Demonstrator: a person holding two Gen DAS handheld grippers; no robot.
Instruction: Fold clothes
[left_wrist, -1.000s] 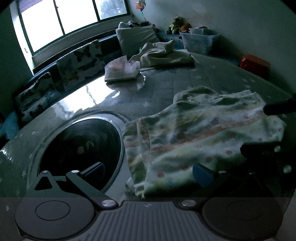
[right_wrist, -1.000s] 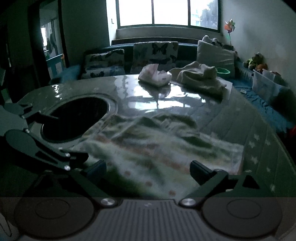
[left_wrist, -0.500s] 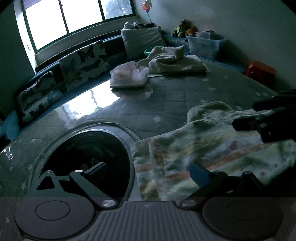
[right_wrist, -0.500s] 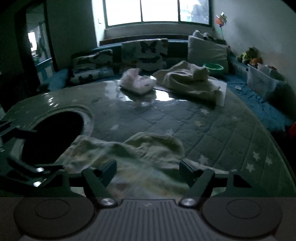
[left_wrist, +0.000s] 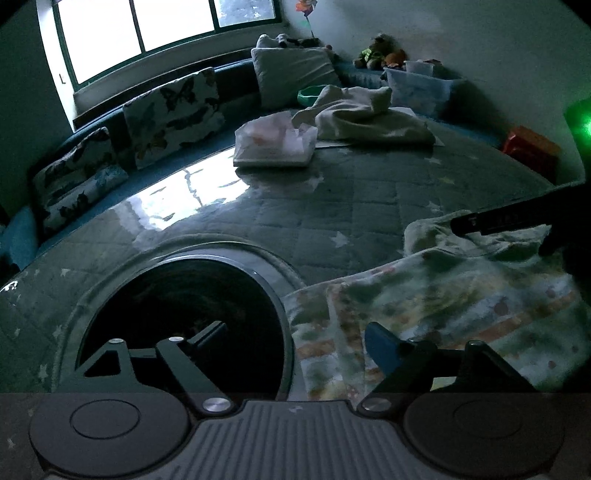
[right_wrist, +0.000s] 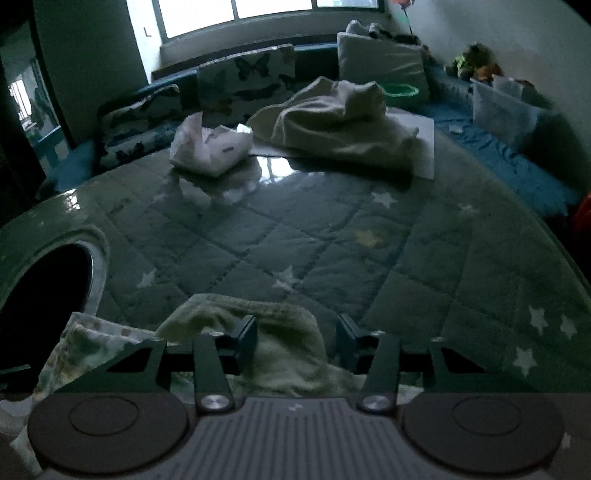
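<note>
A pale patterned garment (left_wrist: 436, 306) with orange and green print lies on the glossy quilted table (left_wrist: 332, 206), right of a round dark hole (left_wrist: 184, 325). My left gripper (left_wrist: 295, 338) is open wide; its right finger rests over the garment's near left part, its left finger over the hole. My right gripper (right_wrist: 297, 341) is open, its jaws either side of the garment's raised far fold (right_wrist: 258, 325). The right gripper also shows as a dark shape in the left wrist view (left_wrist: 517, 218).
A cream garment heap (right_wrist: 340, 118) on a white sheet and a tissue pack (right_wrist: 210, 144) sit at the table's far side. Butterfly cushions (left_wrist: 170, 110), a pillow, a storage bin (left_wrist: 421, 88) and a red box (left_wrist: 532, 147) line the bench behind.
My right gripper has moved forward across the garment to its far fold and its jaws have narrowed. The left gripper has shifted slightly left, staying open.
</note>
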